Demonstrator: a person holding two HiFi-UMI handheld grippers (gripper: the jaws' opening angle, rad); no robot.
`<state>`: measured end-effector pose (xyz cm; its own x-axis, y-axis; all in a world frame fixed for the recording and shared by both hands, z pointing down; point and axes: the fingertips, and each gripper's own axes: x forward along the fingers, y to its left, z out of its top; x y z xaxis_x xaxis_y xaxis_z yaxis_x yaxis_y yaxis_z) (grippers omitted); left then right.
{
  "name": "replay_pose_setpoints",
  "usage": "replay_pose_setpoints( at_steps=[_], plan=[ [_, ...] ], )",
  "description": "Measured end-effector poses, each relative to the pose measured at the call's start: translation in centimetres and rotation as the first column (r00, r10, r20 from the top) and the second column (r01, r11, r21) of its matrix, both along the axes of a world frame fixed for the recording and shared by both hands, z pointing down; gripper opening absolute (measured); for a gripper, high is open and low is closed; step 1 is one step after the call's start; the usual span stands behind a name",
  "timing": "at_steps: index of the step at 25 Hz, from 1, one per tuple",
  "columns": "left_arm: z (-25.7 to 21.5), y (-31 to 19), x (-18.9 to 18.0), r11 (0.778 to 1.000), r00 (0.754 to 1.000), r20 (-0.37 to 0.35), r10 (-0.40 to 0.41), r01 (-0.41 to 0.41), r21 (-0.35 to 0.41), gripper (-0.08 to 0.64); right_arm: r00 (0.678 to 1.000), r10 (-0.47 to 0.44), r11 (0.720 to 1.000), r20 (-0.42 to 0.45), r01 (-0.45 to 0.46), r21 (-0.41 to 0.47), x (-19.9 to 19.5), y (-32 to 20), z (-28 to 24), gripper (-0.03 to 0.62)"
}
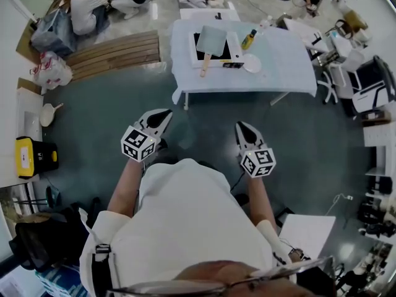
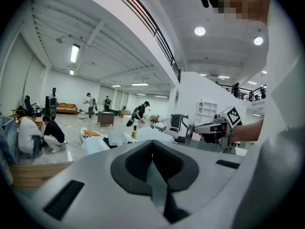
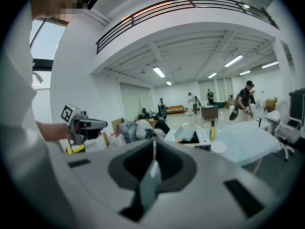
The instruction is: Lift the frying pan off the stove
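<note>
Left gripper: jaws shut, empty, close by the body.
Right gripper: jaws shut, empty too.
Frying pan: on stove, table at 12 o'clock, well apart; handle toward 6.
Risk: shut jaws would likely shove the handle, not grip.
Risk: bottle near, 3 o'clock of pan; could tip.

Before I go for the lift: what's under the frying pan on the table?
The frying pan sits on the stove, whose black top shows beside it. The stove stands on the white-covered table. The stove's middle is covered by the pan.
</note>
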<state>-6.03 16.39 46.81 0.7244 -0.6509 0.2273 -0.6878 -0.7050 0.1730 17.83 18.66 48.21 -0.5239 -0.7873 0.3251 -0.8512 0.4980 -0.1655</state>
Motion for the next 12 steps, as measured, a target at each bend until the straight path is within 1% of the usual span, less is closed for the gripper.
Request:
replay_pose_setpoints(
  at_steps=[6,12],
  plan=[
    [0.5,-2.4,0.1,1.0,1.0,-0.001,0.002,-0.002,-0.003,0.031,1.0,-0.005,1.0,0.001,0.005,-0.013,-0.2,-2.4,1.0,0.037],
    [0.9,-6.3,-0.6,1.0,1.0,-0.014,0.013,-0.013,-0.012,0.031,1.0,0.005,1.0,-0.01,-0.005,-0.017,-0.9,-5.8,1.0,0.037]
  ],
)
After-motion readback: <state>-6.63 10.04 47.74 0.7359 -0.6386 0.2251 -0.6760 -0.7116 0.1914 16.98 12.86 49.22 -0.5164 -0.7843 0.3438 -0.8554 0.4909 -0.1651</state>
